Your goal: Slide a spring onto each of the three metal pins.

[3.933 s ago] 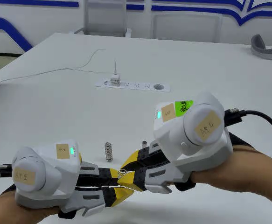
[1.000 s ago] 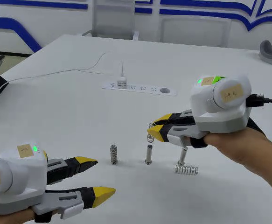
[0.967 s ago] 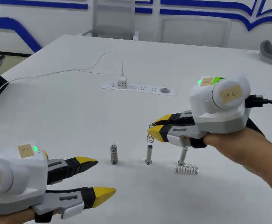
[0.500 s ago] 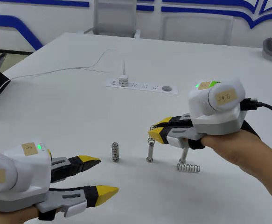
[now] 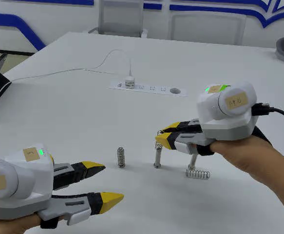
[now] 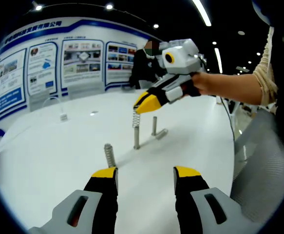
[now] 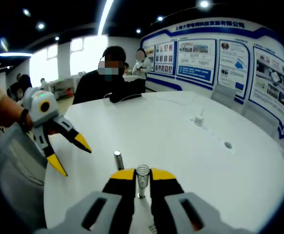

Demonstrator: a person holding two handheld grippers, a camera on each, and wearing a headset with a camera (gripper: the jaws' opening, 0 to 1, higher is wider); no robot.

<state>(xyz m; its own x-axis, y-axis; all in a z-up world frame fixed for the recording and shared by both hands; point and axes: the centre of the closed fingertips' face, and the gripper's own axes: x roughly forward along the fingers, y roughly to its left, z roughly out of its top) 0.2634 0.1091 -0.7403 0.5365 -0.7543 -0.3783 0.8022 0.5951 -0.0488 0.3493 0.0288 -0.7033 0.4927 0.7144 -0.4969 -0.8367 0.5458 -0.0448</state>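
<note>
Head view peers down across the desk [image 5: 59, 112]; both gripper views sit low, facing each other over the middle pin [image 6: 137, 139].

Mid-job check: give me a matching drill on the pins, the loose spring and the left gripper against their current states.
1 left pin
2 middle pin
3 loose spring
4 left gripper

A lying on its side
B open, holding nothing
C carries a fitted spring
D right gripper holds a second spring at its top

Pairs: 1-C, 2-D, 3-A, 4-B
</note>
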